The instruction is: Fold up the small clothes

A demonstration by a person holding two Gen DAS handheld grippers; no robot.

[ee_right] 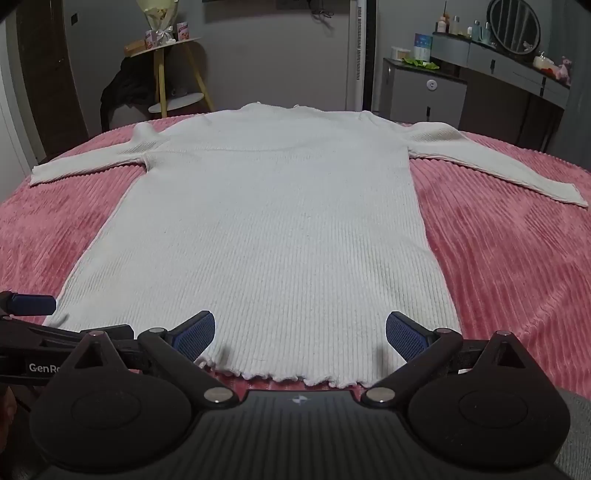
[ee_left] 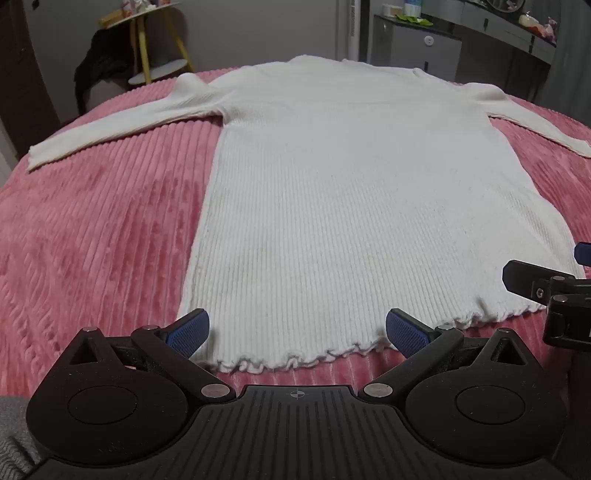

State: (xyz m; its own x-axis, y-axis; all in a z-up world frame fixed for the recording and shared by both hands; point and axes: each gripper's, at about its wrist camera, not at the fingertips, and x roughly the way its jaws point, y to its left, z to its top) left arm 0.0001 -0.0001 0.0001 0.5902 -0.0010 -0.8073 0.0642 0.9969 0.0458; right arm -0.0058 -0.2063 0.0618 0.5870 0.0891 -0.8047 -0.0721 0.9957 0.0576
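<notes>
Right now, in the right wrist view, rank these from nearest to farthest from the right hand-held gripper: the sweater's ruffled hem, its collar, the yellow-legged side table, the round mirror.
1. Ruffled hem: just ahead of the open right hand-held gripper.
2. Collar: sweater's far end, centre.
3. Yellow-legged side table at far left and round mirror at far right: both beyond the bed, too close to call.

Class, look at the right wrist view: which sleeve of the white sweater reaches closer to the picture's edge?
The left-hand sleeve: its cuff ends nearer the frame's side than the right-hand sleeve.
</notes>
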